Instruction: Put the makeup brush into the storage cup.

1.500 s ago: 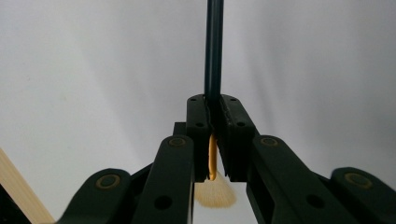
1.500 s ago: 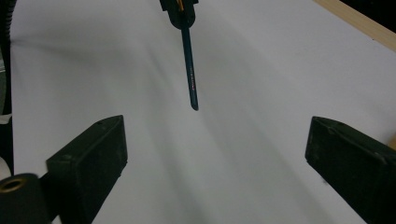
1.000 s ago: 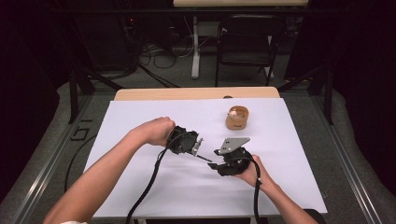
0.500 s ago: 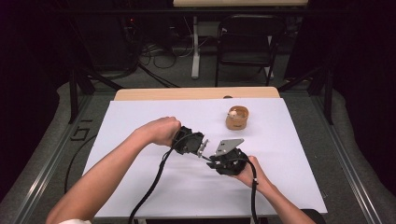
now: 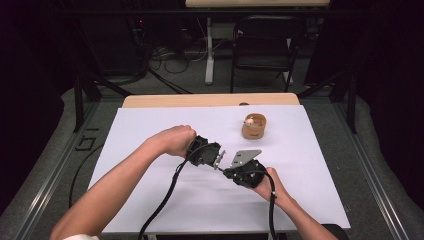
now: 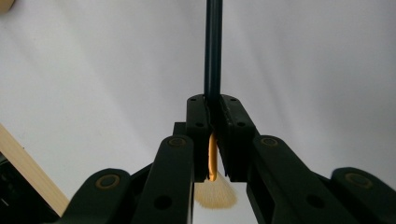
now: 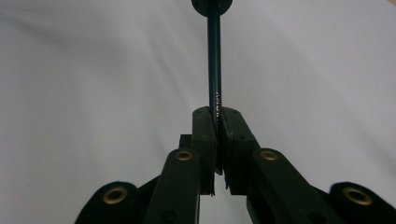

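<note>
Dark thin brush handle point(image 6: 213, 51) clamped by both left gripper point(image 6: 212, 135) and right gripper point(image 7: 216, 140); uneven pull risks slipping or bending.

A slim dark-handled brush point(image 6: 213, 51) with a gold ferrule and pale fanned bristles was held level above the white sheet, clamped at both ends between the left gripper point(image 5: 218, 159) and right gripper point(image 5: 231, 172).
</note>
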